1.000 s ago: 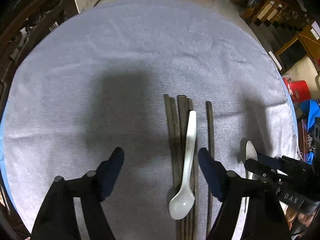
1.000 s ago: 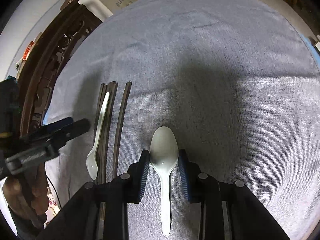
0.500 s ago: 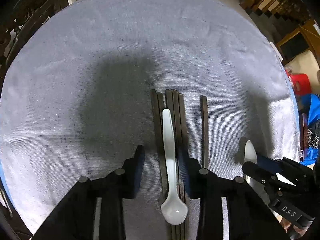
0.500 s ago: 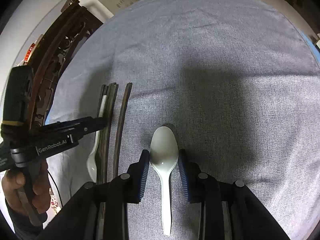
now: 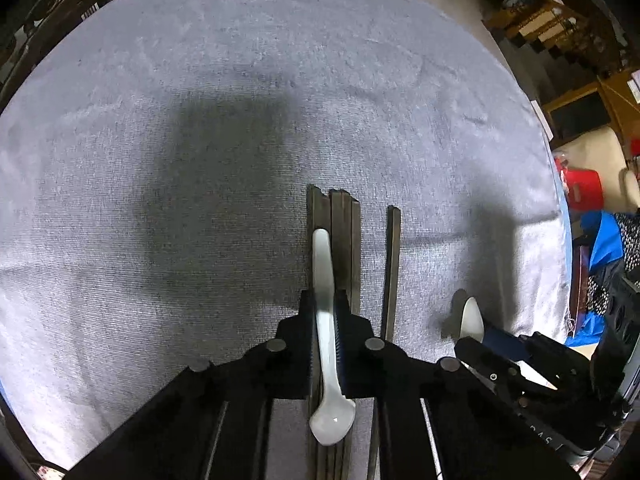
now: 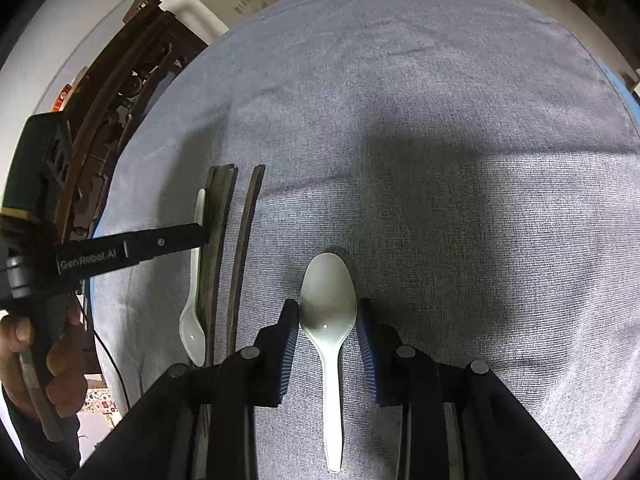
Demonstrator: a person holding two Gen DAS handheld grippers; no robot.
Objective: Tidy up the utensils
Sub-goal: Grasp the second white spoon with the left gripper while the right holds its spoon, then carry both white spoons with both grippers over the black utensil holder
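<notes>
A white ceramic soup spoon (image 5: 325,328) lies on a bundle of dark chopsticks (image 5: 343,248) on the grey cloth. My left gripper (image 5: 324,304) is shut on the spoon's handle; the bowl end points toward the camera. One chopstick (image 5: 392,268) lies apart to the right. A white plastic spoon (image 6: 329,320) lies on the cloth between the fingers of my right gripper (image 6: 328,312), whose jaws touch the bowl's sides. The left gripper (image 6: 200,236), soup spoon (image 6: 194,312) and chopsticks (image 6: 218,248) show in the right wrist view.
A round table under a grey cloth (image 5: 200,160) fills both views. A dark carved wooden chair (image 6: 120,92) stands at the left edge. Wooden furniture (image 5: 560,20) and red and blue items (image 5: 584,192) lie beyond the right edge.
My left gripper moved forward over the chopstick bundle and closed from wide open onto the soup spoon's handle. The right gripper and plastic spoon stayed still.
</notes>
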